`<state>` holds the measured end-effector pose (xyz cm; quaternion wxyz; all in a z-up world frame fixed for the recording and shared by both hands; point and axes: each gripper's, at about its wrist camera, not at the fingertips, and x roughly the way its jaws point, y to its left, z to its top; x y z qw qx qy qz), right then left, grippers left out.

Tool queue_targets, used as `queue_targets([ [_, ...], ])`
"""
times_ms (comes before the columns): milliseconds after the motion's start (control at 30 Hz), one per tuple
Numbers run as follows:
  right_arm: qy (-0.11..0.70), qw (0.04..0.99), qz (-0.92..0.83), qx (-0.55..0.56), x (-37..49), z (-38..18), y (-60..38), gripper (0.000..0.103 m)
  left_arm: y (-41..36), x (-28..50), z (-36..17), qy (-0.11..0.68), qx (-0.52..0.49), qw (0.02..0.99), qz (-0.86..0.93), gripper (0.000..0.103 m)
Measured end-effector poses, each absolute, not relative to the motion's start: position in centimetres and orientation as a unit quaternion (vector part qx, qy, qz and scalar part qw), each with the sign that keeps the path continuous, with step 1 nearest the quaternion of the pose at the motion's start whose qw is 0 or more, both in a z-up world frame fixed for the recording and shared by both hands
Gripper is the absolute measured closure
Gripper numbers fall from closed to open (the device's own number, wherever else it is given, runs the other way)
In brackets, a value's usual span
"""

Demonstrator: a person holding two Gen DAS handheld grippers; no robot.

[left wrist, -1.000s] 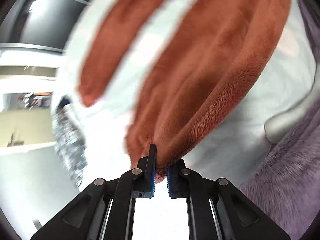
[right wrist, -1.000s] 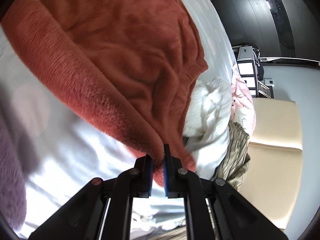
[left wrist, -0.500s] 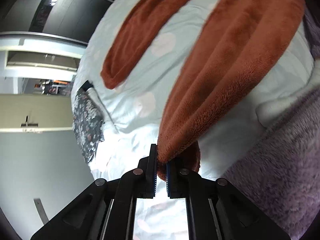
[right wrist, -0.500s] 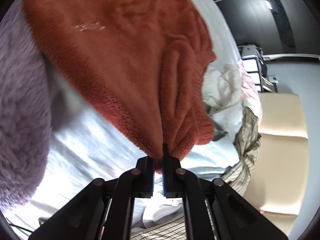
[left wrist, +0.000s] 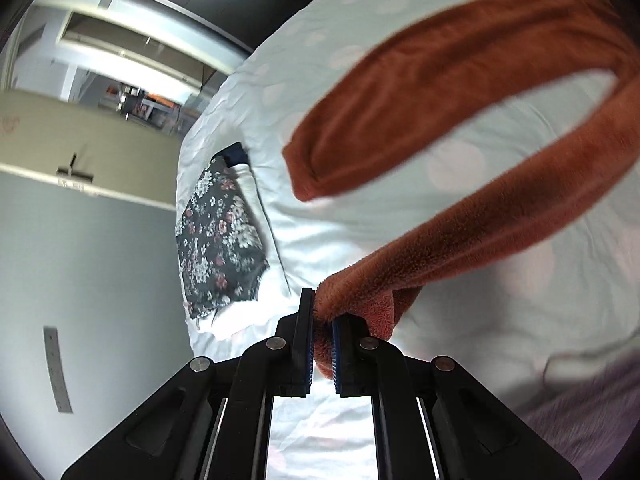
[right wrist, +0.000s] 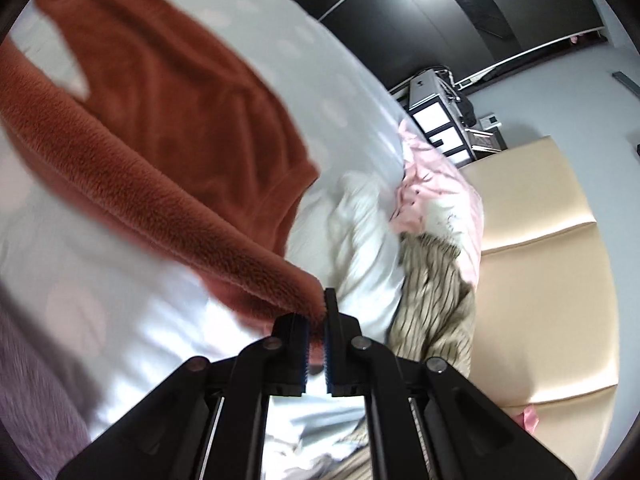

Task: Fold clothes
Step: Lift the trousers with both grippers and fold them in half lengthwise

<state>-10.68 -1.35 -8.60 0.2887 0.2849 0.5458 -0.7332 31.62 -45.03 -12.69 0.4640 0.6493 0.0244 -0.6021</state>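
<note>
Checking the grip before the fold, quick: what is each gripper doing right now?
Left gripper: shut on an edge of the rust fleece garment.
Right gripper: shut on another edge of the same rust fleece garment.

A wide bed under a pale sheet with faint round spots (left wrist: 400, 92) fills the middle. Behind it runs a glossy black panelled wall (right wrist: 420, 4). A cream padded headboard (right wrist: 552, 248) stands at one side, a small white drawer unit (right wrist: 436, 120) beyond, grey wall (left wrist: 88, 264) opposite.
</note>
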Motion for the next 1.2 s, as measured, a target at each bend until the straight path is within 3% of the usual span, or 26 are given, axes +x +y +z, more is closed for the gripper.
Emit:
queue_targets([
  [300, 0.532, 0.284, -0.737, 0.305, -17.8, -9.6, -10.8, 0.098, -56.3, 27.0, -13.7, 0.012, 0.664, 0.479, -0.574, 0.096],
  [700, 0.517, 0.279, -0.731, 0.348, -26.2, -17.3, -21.6, 0.098, -69.7, 22.5, -22.5, 0.008, 0.719, 0.484, -0.499, 0.096],
  [833, 0.512, 0.272, -0.726, 0.370, -28.3, -20.0, -23.7, 0.098, -72.4, 21.7, -25.3, 0.019, 0.722, 0.483, -0.494, 0.091],
  [900, 0.500, 0.274, -0.723, 0.390, -29.2, -20.9, -24.3, 0.098, -73.3, 21.8, -26.1, 0.035, 0.712, 0.488, -0.504, 0.085],
  [967, 0.479, 0.277, -0.727, 0.406, -29.7, -21.2, -24.3, 0.097, -73.8, 22.2, -26.2, 0.046, 0.696, 0.501, -0.513, 0.069],
  [1067, 0.452, 0.283, -0.733, 0.423, -30.2, -20.8, -24.0, 0.094, -74.5, 23.3, -25.2, 0.079, 0.665, 0.525, -0.526, 0.053],
  [1200, 0.386, 0.284, -0.755, 0.448, -30.5, -18.6, -22.9, 0.090, -74.4, 25.4, -22.0, 0.136, 0.608, 0.551, -0.555, 0.052],
])
